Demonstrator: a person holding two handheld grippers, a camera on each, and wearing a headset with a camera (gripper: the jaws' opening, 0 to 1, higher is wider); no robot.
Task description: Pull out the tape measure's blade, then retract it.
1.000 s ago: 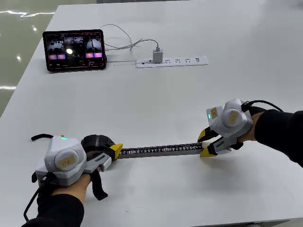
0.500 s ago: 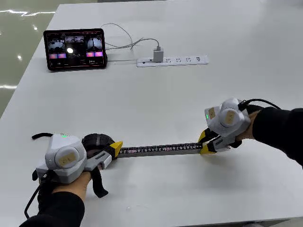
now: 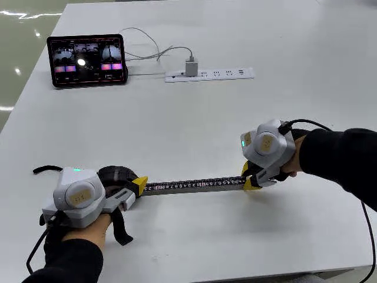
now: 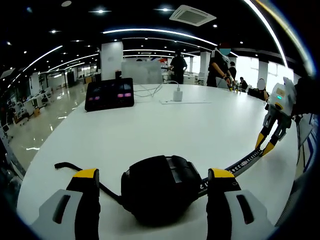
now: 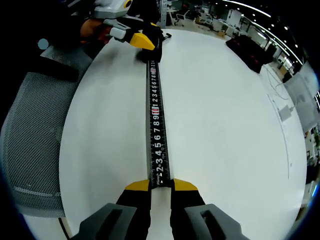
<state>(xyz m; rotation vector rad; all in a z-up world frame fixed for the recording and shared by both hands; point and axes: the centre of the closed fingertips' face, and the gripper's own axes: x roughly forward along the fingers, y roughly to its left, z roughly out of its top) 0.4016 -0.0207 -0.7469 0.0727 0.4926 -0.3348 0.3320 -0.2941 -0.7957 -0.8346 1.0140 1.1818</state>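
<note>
Head view, and the chunky black tape measure case (image 3: pixel 115 175) sits on the smooth white bench (image 3: pixel 200 124), with a thin black strap (image 4: pixel 67 166) trailing beside it. The left tool (image 4: pixel 154 176) straddles that case, its yellow-tipped jaws spread wide and a gap showing on one side. From the case, the flat, dark, numbered blade (image 5: pixel 156 110) runs straight to the right tool (image 5: pixel 161 186), whose jaws are pinched tight on the blade's end. Well beyond the case are a glossy tablet (image 3: pixel 87 59) and a long white power strip (image 3: pixel 218 74).

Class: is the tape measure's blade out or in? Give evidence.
Out: the black numbered blade runs along the white table from the round black case to the right gripper.
</note>
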